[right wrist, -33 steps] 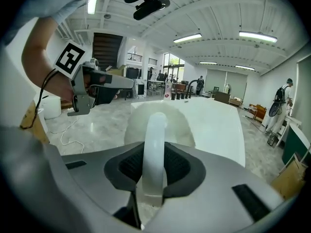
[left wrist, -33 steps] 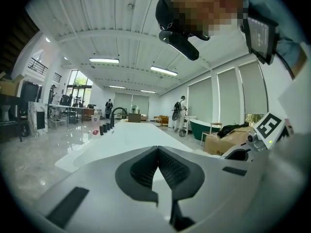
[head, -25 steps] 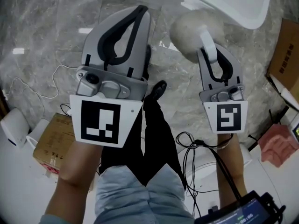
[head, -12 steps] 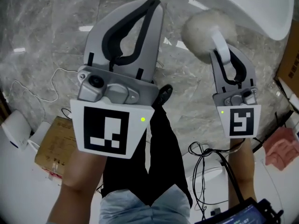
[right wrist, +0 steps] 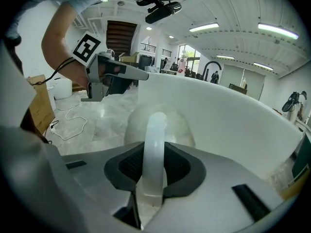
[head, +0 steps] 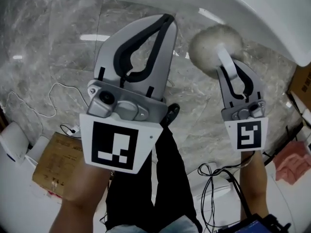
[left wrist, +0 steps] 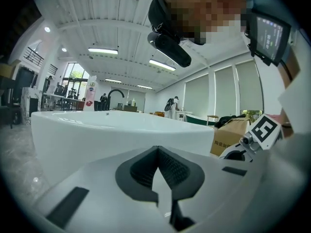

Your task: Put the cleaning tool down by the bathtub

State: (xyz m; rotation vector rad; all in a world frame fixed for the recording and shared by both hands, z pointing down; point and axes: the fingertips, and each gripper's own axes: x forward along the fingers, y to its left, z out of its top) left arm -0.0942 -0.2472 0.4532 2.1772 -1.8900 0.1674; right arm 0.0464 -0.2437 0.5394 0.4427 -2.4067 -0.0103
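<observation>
Nearer the bathtub (head: 262, 13) than a second ago: the left gripper (head: 166, 18) and right gripper (head: 233, 72) now sit close under its white rim.
The right gripper's pads pinch the pale handle of the cleaning tool (head: 214, 42), whose fluffy round head sticks out ahead of the jaws, above the grey marble floor (head: 48, 47) and just beside the tub wall; whether it touches either is hard to tell. The left gripper's jaws are pressed together at the tips, with nothing between them.
</observation>
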